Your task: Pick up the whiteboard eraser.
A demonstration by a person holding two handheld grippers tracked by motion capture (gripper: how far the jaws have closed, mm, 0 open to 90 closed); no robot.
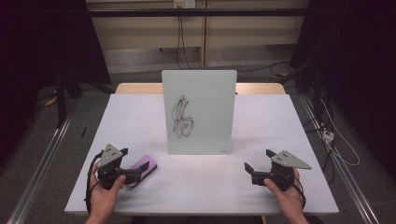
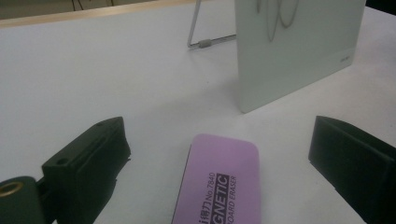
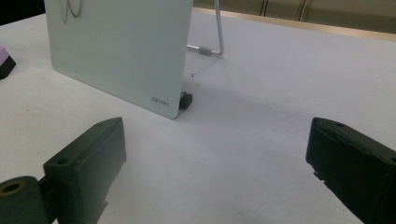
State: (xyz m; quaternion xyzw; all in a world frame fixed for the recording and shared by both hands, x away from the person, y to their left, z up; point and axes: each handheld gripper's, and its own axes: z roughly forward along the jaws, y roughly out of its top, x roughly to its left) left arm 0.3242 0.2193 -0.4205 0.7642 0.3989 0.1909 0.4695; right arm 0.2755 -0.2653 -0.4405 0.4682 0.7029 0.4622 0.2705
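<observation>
At the left side of the white table [image 1: 201,184], the left gripper [image 1: 136,173] lies low over the surface, and its two black jaws stand wide apart. Between them lies the lilac rectangular magnetic board eraser [image 2: 218,185], flat on the table, with its printed label facing up. In the left gripper view the jaws do not touch the eraser; there is free space at both sides, so it is not gripped yet. The person's left hand [image 1: 103,193] holds the gripper from behind, with the forearm coming from the bottom edge, and the jaws point to the right and slightly forward.

In the middle, the upright white glass drawing board [image 1: 199,112] stands on its wire stand [image 2: 205,43], just beyond the eraser. A black marker scribble [image 1: 182,117] is on its face, untouched. I judge that the work is at the beginning: the eraser must be clamped, lifted and brought to the board, and the wiping is all left to do.

At the right, the right gripper [image 1: 259,165] rests near the table, well apart from the board, jaws spread and with nothing between them. The right hand [image 1: 286,190] holds it pointing left toward the board's lower corner.
</observation>
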